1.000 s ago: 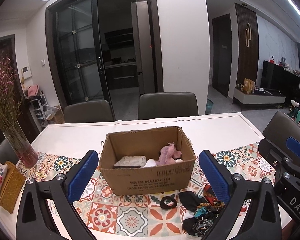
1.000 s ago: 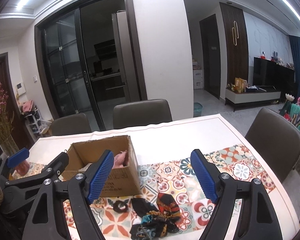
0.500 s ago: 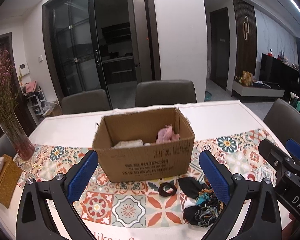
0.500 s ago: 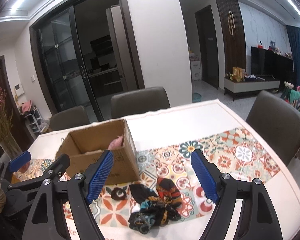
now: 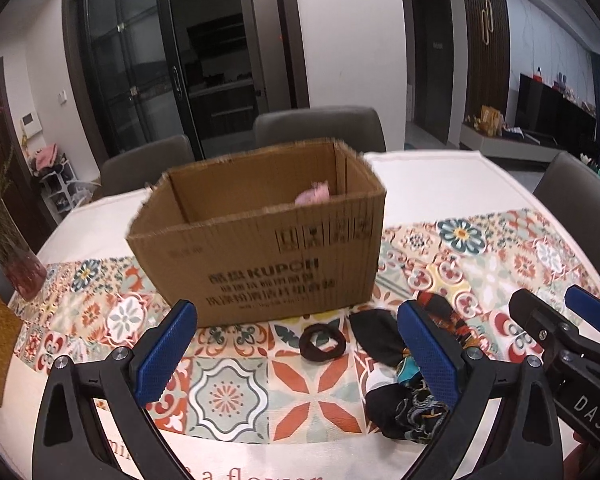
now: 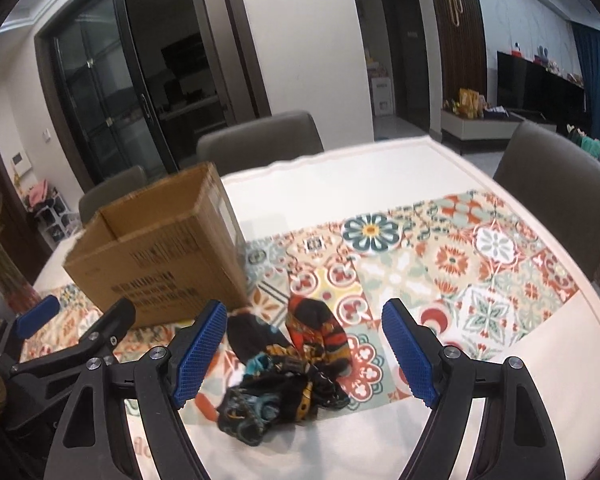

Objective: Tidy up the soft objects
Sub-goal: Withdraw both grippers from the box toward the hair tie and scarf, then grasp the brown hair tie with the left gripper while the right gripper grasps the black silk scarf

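Cardboard, brown and printed with dark lettering, makes up the open box (image 5: 260,256) standing on the patterned table runner (image 5: 480,264) toward the far left of the table (image 6: 340,180). Something pink and soft (image 5: 314,196) shows just above the box's near rim, inside at the right.

In front of the box, on the near side, a dark hair tie (image 5: 322,343) lies flat on the runner. Just to its right sits a loose heap of patterned fabric pieces (image 6: 284,376), black with orange, red and teal prints, partly on the runner and partly on the white table edge.

The left gripper (image 5: 296,354) hangs above the near edge of the table with its blue pads spread wide and nothing between them; the hair tie appears in the gap beyond them, and its right pad overlaps the fabric heap in the view. The right gripper (image 6: 302,354) is likewise spread apart and empty, with the fabric heap framed between its fingers but apart from the pads.

A glass vase (image 5: 20,272) of dried pink flowers stands at the far left, and grey chairs (image 5: 320,128) ring the table.
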